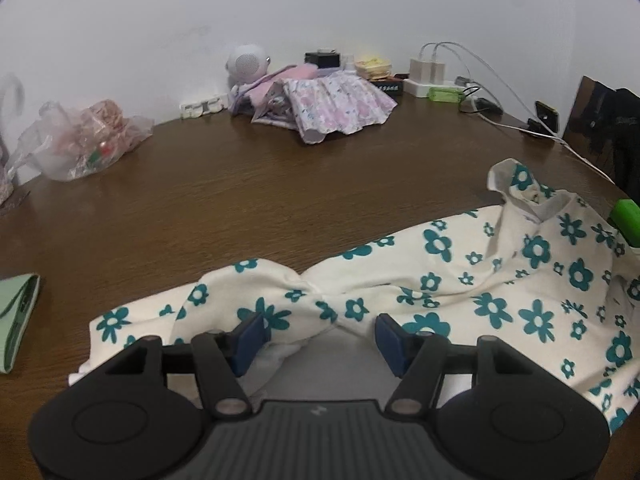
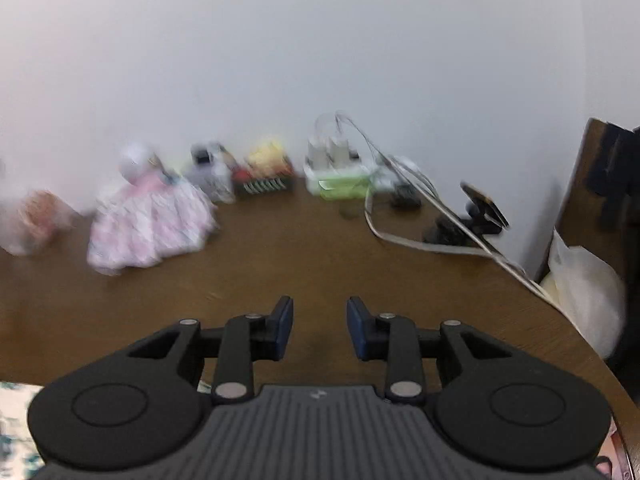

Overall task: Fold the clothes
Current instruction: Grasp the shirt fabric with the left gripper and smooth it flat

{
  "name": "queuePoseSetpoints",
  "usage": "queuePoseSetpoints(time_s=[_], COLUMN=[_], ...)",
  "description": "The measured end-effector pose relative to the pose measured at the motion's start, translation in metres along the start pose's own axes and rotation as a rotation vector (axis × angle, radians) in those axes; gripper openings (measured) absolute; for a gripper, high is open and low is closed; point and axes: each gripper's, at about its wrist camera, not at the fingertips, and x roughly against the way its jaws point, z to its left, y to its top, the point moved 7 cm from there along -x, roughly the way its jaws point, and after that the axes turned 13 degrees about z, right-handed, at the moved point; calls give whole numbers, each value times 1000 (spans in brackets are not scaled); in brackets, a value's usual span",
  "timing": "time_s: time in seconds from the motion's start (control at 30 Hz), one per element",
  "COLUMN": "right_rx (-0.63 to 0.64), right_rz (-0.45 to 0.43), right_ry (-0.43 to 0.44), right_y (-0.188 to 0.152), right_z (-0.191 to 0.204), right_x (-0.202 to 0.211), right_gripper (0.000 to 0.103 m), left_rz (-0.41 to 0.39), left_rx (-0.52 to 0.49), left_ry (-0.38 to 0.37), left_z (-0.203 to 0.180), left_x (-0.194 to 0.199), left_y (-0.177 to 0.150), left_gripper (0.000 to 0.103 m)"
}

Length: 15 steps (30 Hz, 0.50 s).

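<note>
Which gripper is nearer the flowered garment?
Left. The left gripper hangs open right over the flowered garment; the right gripper is open above bare table.

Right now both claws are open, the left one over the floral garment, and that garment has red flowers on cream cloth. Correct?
Not quite: the flowers are teal, not red. The left wrist view shows the cream garment with teal flowers, spread crumpled on the brown table. The rest holds: the left claw is open over it, and the right claw is open too, over bare table.
</note>
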Motion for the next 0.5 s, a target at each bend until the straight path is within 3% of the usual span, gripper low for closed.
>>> queuePoseSetpoints(time_s=[0.07, 0.13, 0.23, 0.3, 0.37, 0.4, 0.5], right_rx=[147, 267, 293, 243, 195, 177, 125], right_rz=[51, 157, 308, 374, 368, 372, 389], right_ry=[145, 280, 348, 305, 290, 324, 443], right_y=[-11, -26, -43, -48, -47, -48, -51], right_z=[32, 63, 91, 95, 91, 91, 91], right_x=[10, 1, -34, -57, -61, -60, -56], right_gripper=[41, 40, 33, 31, 34, 41, 42], left_rz=[-9, -2, 27, 25, -9, -27, -25], left_rx=[-5, -11, -23, -49, -76, -84, -101], left_ry=[3, -13, -15, 4, -37, -65, -83], left_z=[3, 5, 7, 3, 1, 1, 3], left_x=[0, -7, -24, -25, -17, -13, -17], left_y=[5, 14, 24, 26, 25, 25, 25], left_gripper=[61, 62, 62, 62, 62, 63, 68])
